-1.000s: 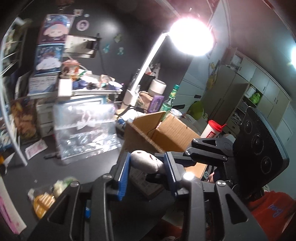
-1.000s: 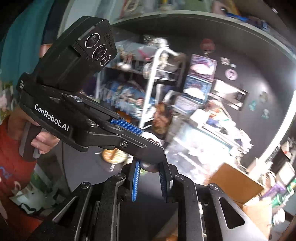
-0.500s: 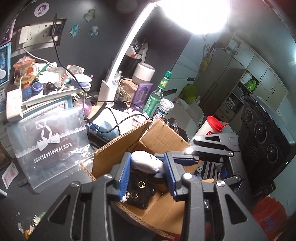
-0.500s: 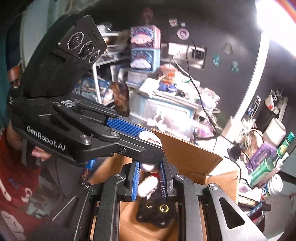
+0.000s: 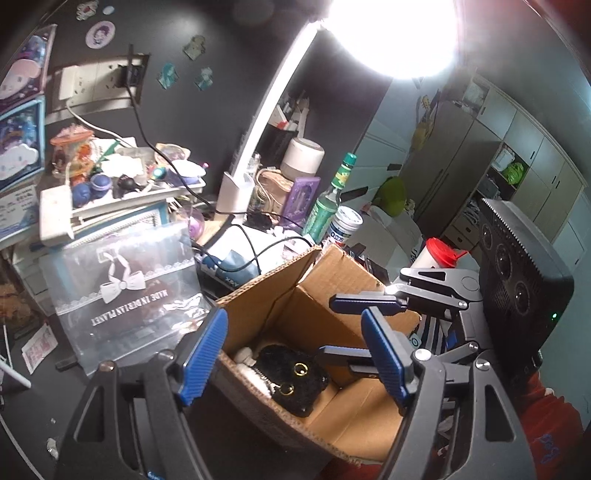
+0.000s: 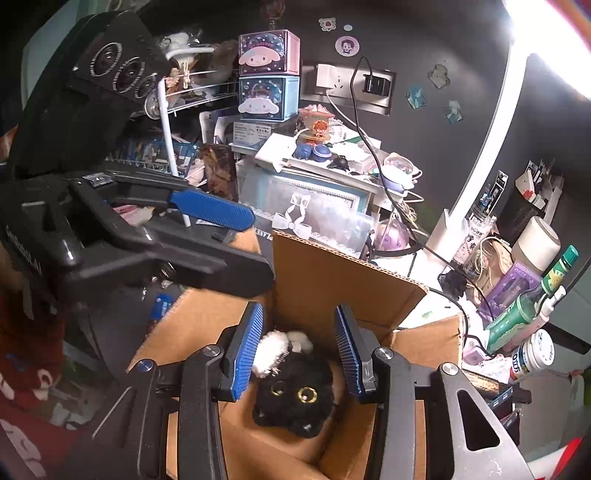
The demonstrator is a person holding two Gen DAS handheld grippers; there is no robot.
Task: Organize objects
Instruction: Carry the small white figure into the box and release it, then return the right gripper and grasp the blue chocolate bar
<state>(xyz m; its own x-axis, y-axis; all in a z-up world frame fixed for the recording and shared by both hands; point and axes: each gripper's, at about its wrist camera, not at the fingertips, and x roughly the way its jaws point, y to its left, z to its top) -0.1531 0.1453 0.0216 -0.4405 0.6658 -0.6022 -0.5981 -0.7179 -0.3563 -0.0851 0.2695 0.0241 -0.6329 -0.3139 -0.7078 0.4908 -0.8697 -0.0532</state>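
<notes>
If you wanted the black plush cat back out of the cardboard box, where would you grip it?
Probably across the black plush cat at its round head, from straight above. It lies face-up low in the cardboard box, whose walls block any sideways approach.

Both grippers, left (image 5: pixel 295 354) and right (image 6: pixel 299 347), now gape empty; the white plush (image 6: pixel 273 349) they held lies inside the cardboard box (image 6: pixel 332 280).

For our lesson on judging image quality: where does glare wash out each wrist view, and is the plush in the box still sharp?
Left wrist view: the lamp head blows out the top centre, hazing the cabinets. Right wrist view: glare only clips the top right corner; the black plush toy in the cardboard box stays sharp. Both bend straight edges, fisheye fashion.
</notes>
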